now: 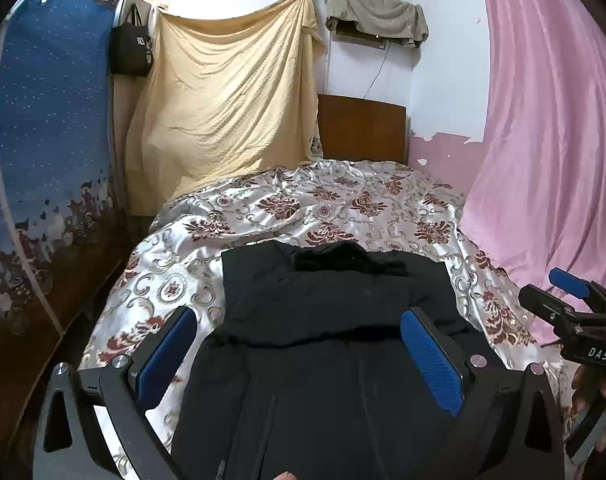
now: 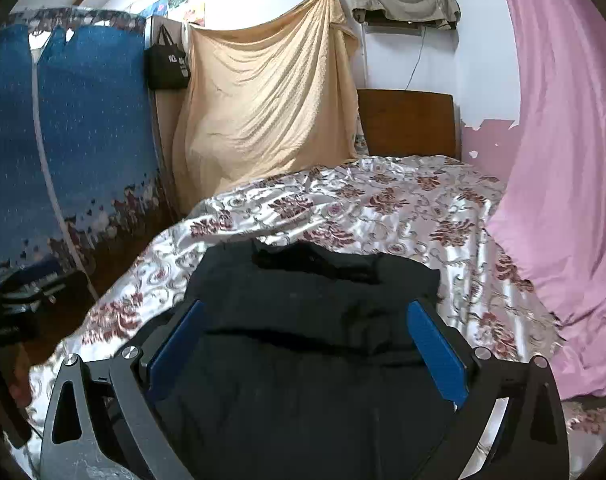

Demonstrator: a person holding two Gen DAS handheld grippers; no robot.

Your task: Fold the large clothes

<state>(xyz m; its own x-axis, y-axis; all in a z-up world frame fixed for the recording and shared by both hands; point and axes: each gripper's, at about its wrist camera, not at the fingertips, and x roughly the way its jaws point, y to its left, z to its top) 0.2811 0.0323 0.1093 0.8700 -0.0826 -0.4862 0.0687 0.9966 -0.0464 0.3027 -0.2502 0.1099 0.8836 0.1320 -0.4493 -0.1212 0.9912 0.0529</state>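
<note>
A black garment (image 1: 323,320) lies spread on the floral bedspread (image 1: 323,204), its far part folded over with a collar at the far edge. It also shows in the right wrist view (image 2: 303,320). My left gripper (image 1: 299,344) is open above the garment's near part, blue pads wide apart, holding nothing. My right gripper (image 2: 307,340) is open above the same garment, also empty. The right gripper shows at the right edge of the left wrist view (image 1: 575,300). The left gripper shows dimly at the left edge of the right wrist view (image 2: 11,320).
A pink curtain (image 1: 551,140) hangs along the bed's right side. A blue patterned sheet (image 1: 51,140) hangs on the left. A yellow cloth (image 1: 231,92) and a wooden headboard (image 1: 361,128) stand at the far end. A black bag (image 1: 131,48) hangs on the wall.
</note>
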